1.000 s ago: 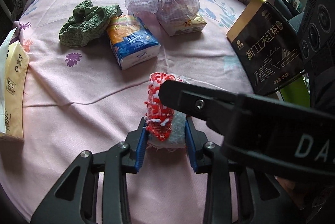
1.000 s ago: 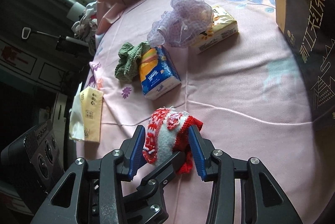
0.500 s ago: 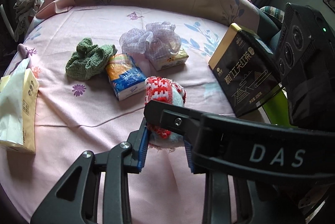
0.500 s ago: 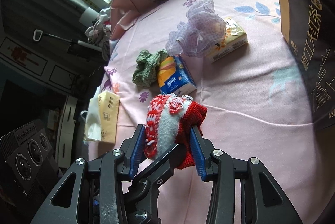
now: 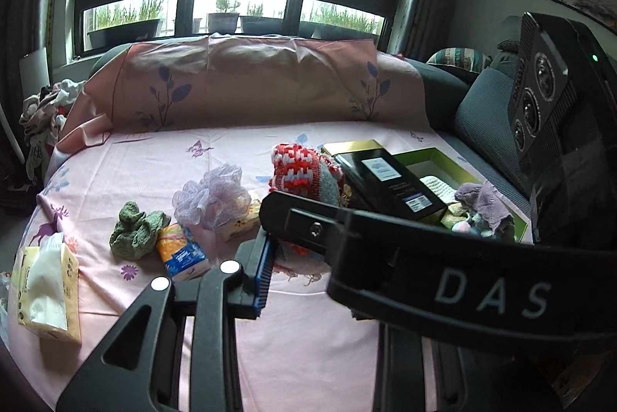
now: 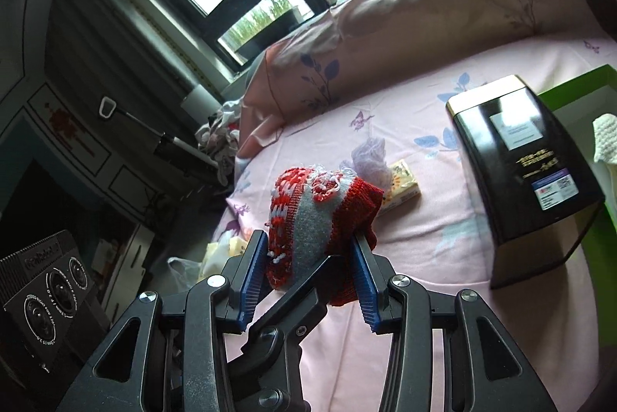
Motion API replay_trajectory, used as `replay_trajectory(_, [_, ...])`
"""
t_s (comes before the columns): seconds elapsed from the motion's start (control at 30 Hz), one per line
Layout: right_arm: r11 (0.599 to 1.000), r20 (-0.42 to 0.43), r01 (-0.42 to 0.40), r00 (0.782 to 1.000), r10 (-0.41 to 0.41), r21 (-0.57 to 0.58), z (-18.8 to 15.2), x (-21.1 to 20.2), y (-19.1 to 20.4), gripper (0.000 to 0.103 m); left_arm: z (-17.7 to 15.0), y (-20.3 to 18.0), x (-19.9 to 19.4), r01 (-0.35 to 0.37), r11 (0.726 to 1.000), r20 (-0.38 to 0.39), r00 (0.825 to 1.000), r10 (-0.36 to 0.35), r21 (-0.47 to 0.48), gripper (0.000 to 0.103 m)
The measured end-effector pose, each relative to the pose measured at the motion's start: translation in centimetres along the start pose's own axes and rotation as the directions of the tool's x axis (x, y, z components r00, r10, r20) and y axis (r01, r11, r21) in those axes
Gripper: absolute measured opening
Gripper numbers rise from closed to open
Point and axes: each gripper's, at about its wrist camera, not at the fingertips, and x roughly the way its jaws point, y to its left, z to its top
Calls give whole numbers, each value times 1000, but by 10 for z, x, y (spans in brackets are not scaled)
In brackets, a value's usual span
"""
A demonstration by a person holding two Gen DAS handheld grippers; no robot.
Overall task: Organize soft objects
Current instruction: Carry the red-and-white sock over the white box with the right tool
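I have the knit bundle clear of the sheet, pinched from both sides, and I judge the step to be carrying it over to the green box on the right

To do it well I want both grips to travel together, since the bundle is soft and will sag or pull out if one hand leads; I'd keep it high enough to pass the box wall before lowering

From the left: the tissue pack sits at the sheet's near-left edge, then the green cloth touching the blue pack, then the mesh puff resting over a yellow pack. All of these lie left of my path, so they are no obstacle

The left gripper has its jaws partly closed; one blue pad is against the bundle's lower side, the other is hidden behind the right gripper's finger, which crosses the view. The right gripper is narrowed onto the bundle, both blue pads pressing its red and grey knit

Right of the bundle the black tin stands between me and the box, leaning at its wall. That is the edge to mind: I would go over or behind it. The box already holds a white knit and a purple cloth, with open floor toward its far end
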Motion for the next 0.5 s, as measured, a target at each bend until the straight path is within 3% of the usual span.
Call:
replay_trajectory(0.17, [999, 123, 28, 992, -30, 24, 12, -51, -29, 46, 17, -54, 4, 50, 996, 36, 998, -53, 78, 29])
replay_trajectory(0.33, [996, 250, 52, 966, -69, 73, 16, -103, -65, 46, 26, -109, 11, 128, 975, 76, 987, -143, 181, 30])
replay_trajectory(0.5, [984, 311, 73, 943, -120, 161, 15, -132, -105, 46, 28, -152, 35, 195, 952, 31, 978, -208, 236, 30])
